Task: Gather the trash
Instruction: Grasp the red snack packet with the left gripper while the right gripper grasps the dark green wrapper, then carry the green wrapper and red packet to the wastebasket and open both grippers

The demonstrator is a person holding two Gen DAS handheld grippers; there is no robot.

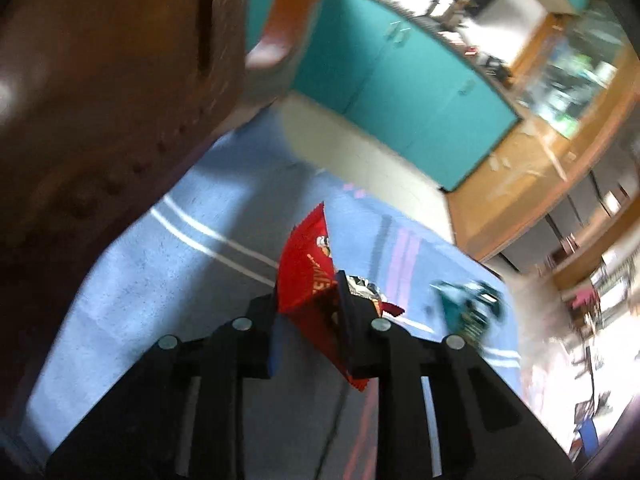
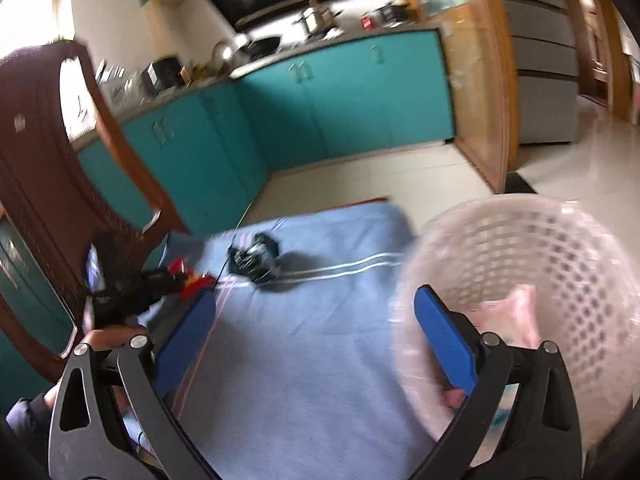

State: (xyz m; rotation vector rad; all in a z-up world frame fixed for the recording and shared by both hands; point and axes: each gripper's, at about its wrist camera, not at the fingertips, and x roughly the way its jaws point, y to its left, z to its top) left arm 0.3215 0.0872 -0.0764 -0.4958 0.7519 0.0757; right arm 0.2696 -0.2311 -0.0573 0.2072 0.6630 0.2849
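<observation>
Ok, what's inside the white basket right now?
Through the mesh wall of the white basket, something pale pink lies inside. The basket's bottom is blurred and partly covered by the right tongs, so anything else there cannot be seen.

White lettering shows on the red wrapper (image 1: 306, 276), possibly "EIV", too blurred and cropped to read; nothing else legible.

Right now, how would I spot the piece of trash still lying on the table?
Find the blue cloth covering the table, in front of the teal cabinets. Near its white stripes lies a crumpled dark teal wrapper. Unlike the red wrapper pinched in the left gripper, it lies loose on the cloth, untouched.
</observation>
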